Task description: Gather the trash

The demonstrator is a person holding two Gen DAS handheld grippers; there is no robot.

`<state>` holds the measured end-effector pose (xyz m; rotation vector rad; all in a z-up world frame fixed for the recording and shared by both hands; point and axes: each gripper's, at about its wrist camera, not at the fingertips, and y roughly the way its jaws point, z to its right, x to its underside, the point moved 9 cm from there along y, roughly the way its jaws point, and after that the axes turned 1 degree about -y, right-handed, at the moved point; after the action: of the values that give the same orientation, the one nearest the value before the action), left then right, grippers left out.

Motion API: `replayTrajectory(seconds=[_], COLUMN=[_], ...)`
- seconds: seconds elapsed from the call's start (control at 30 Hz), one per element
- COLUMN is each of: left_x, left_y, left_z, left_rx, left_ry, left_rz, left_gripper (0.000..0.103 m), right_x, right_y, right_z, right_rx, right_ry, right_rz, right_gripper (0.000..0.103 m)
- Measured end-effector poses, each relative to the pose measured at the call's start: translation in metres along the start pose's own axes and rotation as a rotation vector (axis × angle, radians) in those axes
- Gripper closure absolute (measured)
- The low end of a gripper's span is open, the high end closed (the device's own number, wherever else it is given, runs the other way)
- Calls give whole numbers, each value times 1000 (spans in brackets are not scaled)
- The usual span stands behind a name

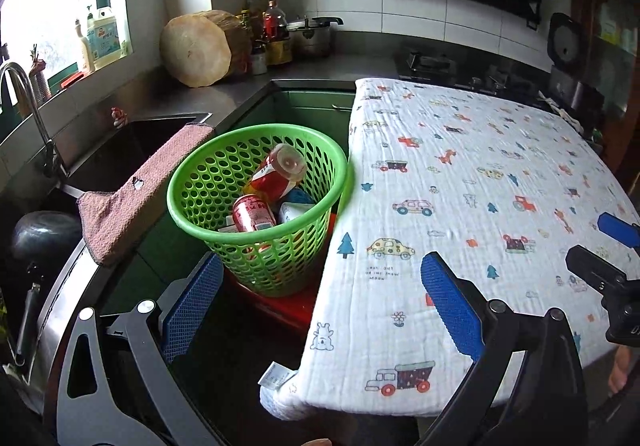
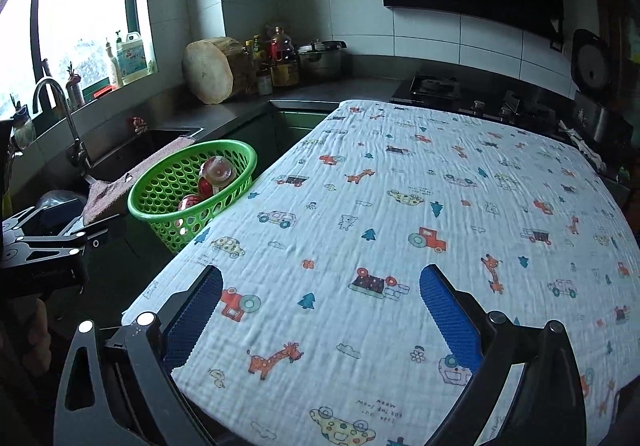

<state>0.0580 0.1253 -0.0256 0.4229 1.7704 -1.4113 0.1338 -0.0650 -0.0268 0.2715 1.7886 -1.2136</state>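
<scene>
A green perforated basket (image 1: 224, 166) stands on a red stool (image 1: 288, 306) left of the table; it also shows in the right wrist view (image 2: 168, 182). Inside lie a plastic bottle with a red label (image 1: 276, 170), a red can (image 1: 252, 214) and other trash. My left gripper (image 1: 320, 298) is open and empty, near the basket and over the table's left edge. My right gripper (image 2: 320, 306) is open and empty above the table's patterned cloth (image 2: 400, 226). The right gripper's tip also shows in the left wrist view (image 1: 616, 230).
The table with the white cartoon-print cloth (image 1: 460, 206) fills the right side. A sink with a faucet (image 1: 24, 102) and a pink towel (image 1: 132, 198) are at the left. A wooden chopping block (image 1: 196, 50), bottles, a pot and a stove (image 2: 436, 86) line the counter.
</scene>
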Motion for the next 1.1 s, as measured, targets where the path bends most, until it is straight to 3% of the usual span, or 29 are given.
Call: replayTrajectory(seconds=[1.1], left_x=[5], left_y=[2], left_z=[6], left_rx=[-11], left_ry=[34], left_rz=[-6], left_gripper=[5], right_x=[1], right_y=[-2], right_z=[6], right_rx=[39], right_ry=[-17], right_rz=[10], right_gripper=[7])
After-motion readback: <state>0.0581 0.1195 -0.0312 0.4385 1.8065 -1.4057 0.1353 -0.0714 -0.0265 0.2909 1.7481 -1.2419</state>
